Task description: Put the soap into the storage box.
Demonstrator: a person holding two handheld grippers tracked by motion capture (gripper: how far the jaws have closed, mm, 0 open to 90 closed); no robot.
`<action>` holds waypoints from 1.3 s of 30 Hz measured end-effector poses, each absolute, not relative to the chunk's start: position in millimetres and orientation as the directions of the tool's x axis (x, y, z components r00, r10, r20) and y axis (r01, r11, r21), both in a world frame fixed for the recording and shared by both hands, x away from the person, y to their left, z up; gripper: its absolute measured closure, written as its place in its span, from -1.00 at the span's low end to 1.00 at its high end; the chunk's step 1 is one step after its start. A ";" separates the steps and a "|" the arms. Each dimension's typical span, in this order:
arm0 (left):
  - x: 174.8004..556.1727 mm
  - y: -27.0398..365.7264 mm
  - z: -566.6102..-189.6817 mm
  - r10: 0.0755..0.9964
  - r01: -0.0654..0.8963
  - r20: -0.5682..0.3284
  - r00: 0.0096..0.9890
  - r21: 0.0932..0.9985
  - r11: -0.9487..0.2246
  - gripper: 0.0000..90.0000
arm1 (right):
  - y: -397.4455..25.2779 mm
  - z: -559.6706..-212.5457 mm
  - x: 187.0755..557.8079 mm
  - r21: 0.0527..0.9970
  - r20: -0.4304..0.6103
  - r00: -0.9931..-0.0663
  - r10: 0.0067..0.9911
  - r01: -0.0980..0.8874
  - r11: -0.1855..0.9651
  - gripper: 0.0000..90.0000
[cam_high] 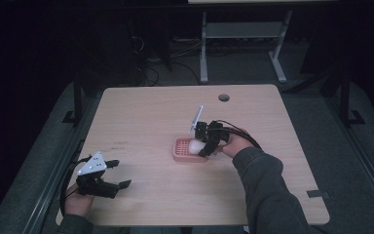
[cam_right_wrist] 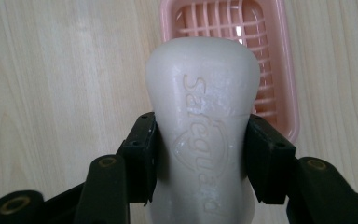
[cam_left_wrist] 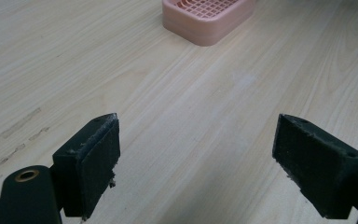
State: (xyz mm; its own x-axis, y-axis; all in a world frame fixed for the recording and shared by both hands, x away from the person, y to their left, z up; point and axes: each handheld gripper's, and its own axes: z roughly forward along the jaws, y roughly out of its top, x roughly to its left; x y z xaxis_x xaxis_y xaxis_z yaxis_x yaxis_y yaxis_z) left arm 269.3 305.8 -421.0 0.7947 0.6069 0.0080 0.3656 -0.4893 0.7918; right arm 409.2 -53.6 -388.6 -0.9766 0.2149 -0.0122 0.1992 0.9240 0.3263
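The soap [cam_right_wrist: 205,121] is creamy off-white, with a raised brand word and shield pressed into its face in the same colour. The dish [cam_right_wrist: 286,70] is salmon pink, its floor a grid of pink bars; from the high view it reads as a pink block [cam_high: 181,150] near the table's middle. The table [cam_high: 151,117] is pale wood with fine straight grain and a few grey scuffs toward its left edge. Both grippers are black, the right gripper [cam_right_wrist: 200,154] and the left gripper [cam_left_wrist: 196,158], with brass-coloured rivets; the left carries a light grey plate [cam_high: 92,164] dotted with dark holes. A sleeve [cam_high: 268,190] is dark grey.
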 end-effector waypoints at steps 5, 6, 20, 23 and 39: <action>269.3 305.9 -420.9 0.606 0.365 0.007 0.795 0.793 -0.488 -0.67 | -45.8 -391.6 413.3 0.311 -0.009 -0.978 0.206 0.193 0.931 0.09; 269.5 306.3 -420.7 0.605 0.363 0.012 0.796 0.791 -0.493 -0.67 | -43.4 -391.6 414.3 0.304 -0.004 -0.979 0.203 0.192 0.933 0.09; 269.8 305.8 -420.8 0.604 0.362 0.008 0.797 0.794 -0.488 -0.67 | -23.4 -391.8 428.6 0.296 -0.002 -0.982 0.191 0.182 0.938 0.09; 269.9 306.3 -420.8 0.606 0.363 0.007 0.795 0.795 -0.486 -0.67 | -20.4 -394.8 431.2 0.289 0.001 -0.981 0.195 0.187 0.939 0.09; 270.1 306.8 -420.6 0.609 0.365 0.007 0.793 0.795 -0.484 -0.67 | -19.0 -409.5 440.1 0.284 0.022 -0.977 0.214 0.211 0.935 0.09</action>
State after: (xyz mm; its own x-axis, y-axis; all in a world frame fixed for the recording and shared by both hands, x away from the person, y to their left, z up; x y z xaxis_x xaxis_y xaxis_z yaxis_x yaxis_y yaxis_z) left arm 270.1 306.8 -420.6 0.7934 0.6087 0.0068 0.3647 -0.4843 0.7953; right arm 440.1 -19.0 -409.5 -0.9766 0.2139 0.0222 0.2113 0.9352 0.2841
